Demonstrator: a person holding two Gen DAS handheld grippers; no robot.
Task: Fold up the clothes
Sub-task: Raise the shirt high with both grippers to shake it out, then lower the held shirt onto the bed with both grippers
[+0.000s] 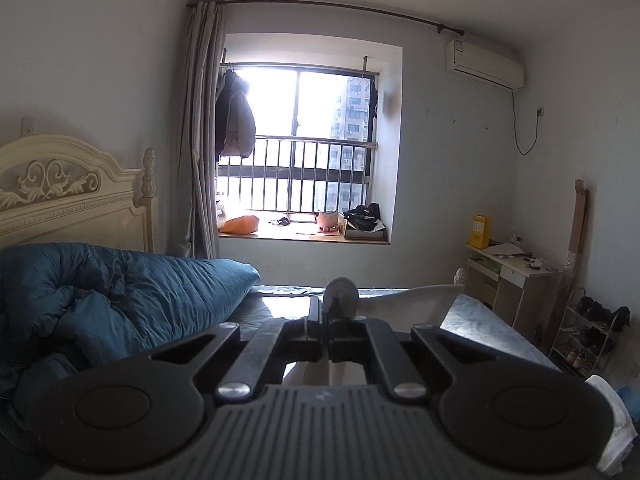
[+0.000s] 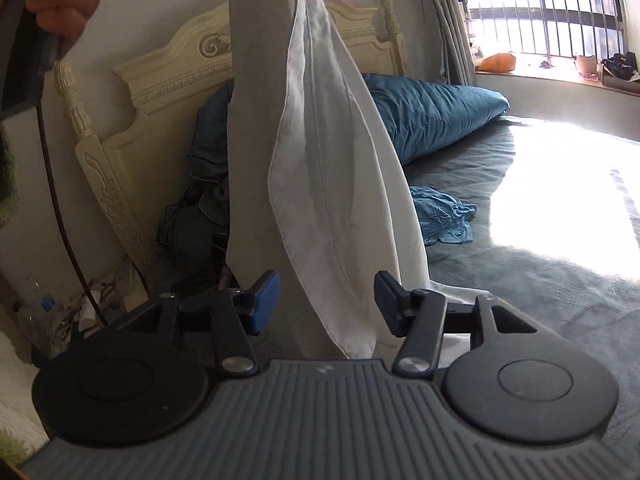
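Observation:
A pale white-and-grey garment point(image 2: 328, 140) hangs straight down from above the right wrist view, over the bed's grey sheet point(image 2: 540, 280). My right gripper point(image 2: 326, 298) is open, its blue pads on either side of the hanging cloth without pressing it. In the left wrist view my left gripper point(image 1: 325, 316) is shut on a fold of the same garment point(image 1: 412, 300), which spreads to the right of the fingers and below them. A hand point(image 2: 60, 0) grips the left gripper's handle at the top left of the right wrist view. A crumpled blue garment point(image 2: 440, 220) lies on the sheet.
A blue duvet point(image 1: 120, 300) is bunched against the cream headboard point(image 1: 60, 192). A window sill point(image 1: 304, 236) holds several items. A small desk point(image 1: 508, 280) and a shoe rack point(image 1: 588, 328) stand at the right wall. Bottles and cables point(image 2: 80, 300) lie on the floor beside the bed.

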